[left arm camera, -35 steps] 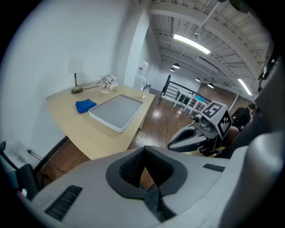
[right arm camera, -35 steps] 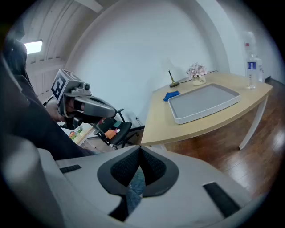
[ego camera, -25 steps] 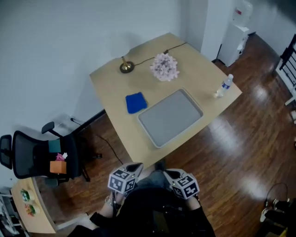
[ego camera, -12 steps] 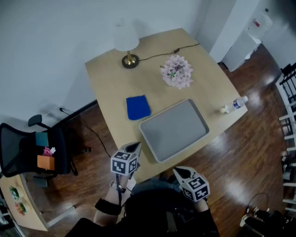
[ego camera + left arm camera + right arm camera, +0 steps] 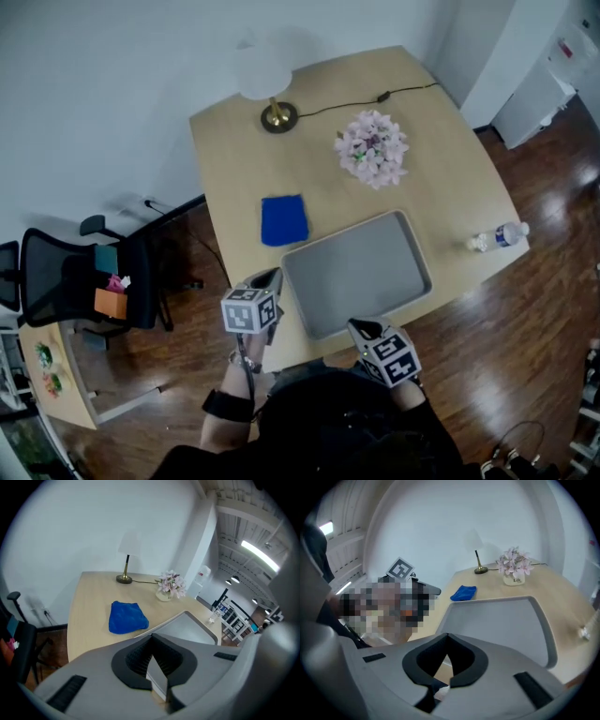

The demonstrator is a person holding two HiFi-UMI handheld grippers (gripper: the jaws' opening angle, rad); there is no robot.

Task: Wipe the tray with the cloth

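Both claws are pressed together and empty. The cloth [image 5: 283,219] lies flat on the table [image 5: 225,169], ahead of the left gripper [image 5: 272,275] and a touch to its left. The tray [image 5: 356,272] sits straight ahead of the right gripper [image 5: 361,326]. My worry: if the left one drops in without spreading first, it'll probably just shove the cloth along instead of pinching it. The cloth is also just beside the tray's rim, so a sloppy grab could clip the rim and skid the tray.
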